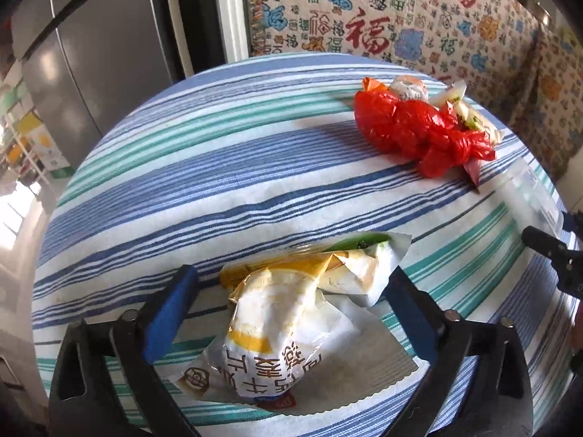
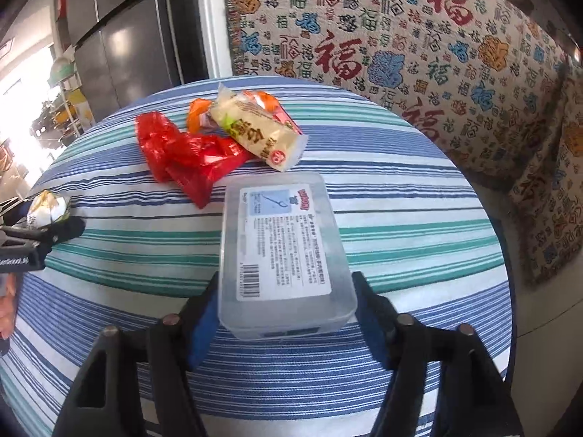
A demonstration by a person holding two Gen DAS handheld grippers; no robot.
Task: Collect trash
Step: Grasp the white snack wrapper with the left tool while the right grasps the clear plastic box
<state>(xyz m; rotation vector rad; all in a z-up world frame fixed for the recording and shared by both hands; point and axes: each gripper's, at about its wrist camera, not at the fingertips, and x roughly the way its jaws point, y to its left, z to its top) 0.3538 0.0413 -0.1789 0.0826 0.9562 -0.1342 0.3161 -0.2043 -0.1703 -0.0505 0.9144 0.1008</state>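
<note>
Red bag [image 2: 182, 156] — beyond plastic box [image 2: 284, 251]

The round bench [image 1: 226, 167] under its blue, teal and white striped cloth lies bare across its middle and far left, giving open passage. On the far right side a heap of crumpled red plastic bag [image 1: 419, 131] and snack wrappers [image 2: 255, 127] blocks the way. A clear plastic lidded box [image 2: 284, 251] fills the gap ahead of the right tool [image 2: 284, 313]; a crumpled white-and-yellow food wrapper [image 1: 291, 313] fills the left tool's [image 1: 288, 284].
</note>
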